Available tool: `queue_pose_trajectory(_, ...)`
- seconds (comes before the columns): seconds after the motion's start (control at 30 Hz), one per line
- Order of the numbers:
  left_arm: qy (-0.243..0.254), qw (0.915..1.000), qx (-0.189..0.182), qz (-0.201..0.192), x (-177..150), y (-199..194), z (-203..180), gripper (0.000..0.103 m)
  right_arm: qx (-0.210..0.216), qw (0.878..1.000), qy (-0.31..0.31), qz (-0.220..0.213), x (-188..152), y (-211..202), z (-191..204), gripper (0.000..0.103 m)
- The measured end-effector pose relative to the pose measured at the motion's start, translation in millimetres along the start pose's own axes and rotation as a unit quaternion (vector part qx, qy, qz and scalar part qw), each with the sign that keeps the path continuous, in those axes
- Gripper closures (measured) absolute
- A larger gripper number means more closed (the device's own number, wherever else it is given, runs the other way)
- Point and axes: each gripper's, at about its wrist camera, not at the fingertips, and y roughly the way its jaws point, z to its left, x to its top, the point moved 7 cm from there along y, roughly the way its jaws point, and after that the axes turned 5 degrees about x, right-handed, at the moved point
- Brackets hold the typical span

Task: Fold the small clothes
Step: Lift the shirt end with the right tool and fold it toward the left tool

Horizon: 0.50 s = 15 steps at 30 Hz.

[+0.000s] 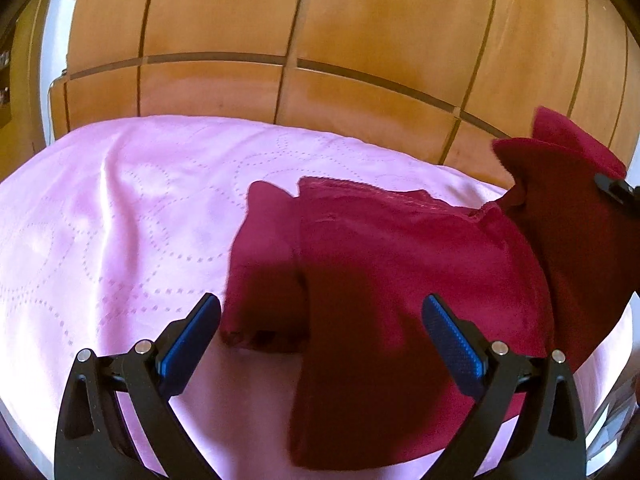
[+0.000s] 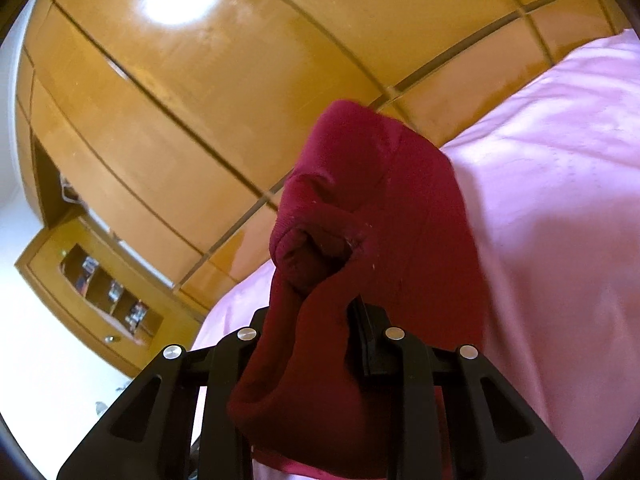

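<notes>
Pink quilted bedspread (image 1: 120,208) is covering the bed, stitched with dotted rings, and it is filling the left and near part of the left wrist view. Beyond its far edge a glossy wooden wardrobe (image 1: 320,40) of orange-brown panels is standing across the whole background. The left tongs (image 1: 320,320) are hovering with their jaws wide apart, nothing between the blue pads (image 1: 188,340), the left finger over bare bedspread and the right finger over cloth. A dark red garment (image 1: 400,272) is lying on the bedspread right of centre, one short sleeve (image 1: 264,264) spreading out flat toward the left. Further right, the garment's right side is rising off the bed in a lifted fold, pinched at the frame edge by the right tongs (image 1: 616,190). In the right wrist view the right tongs (image 2: 320,320) are clamping a bunched wad of the same red garment (image 2: 360,208), the cloth draping down over the black fingers and hiding the left pad. A wooden shelf unit (image 2: 112,292) with small items is showing at the left of that view, the pink bedspread (image 2: 560,200) at the right.
</notes>
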Motion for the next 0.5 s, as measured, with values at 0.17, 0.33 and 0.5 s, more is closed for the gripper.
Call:
queue_pose_trajectory(0.17, -0.033, 0.9994, -0.009, 0.008, -2.1, -0.5, 13.2, 0.003, 0.028, 0.999, 0.001, 0.028, -16.1, 29.7, 25.7, 0.077)
queue_pose_trajectory(0.33, -0.047, 0.9989, -0.009, 0.005, -3.1, -4.9, 21.7, 0.003, 0.049, 0.997, -0.022, 0.061, -37.8, 62.6, 55.5, 0.077)
queue_pose_trajectory(0.5, -0.063, 0.9979, -0.009, 0.011, -8.1, -5.5, 33.5, 0.003, 0.068, 0.991, -0.042, 0.105, -67.9, 100.2, 81.3, 0.077)
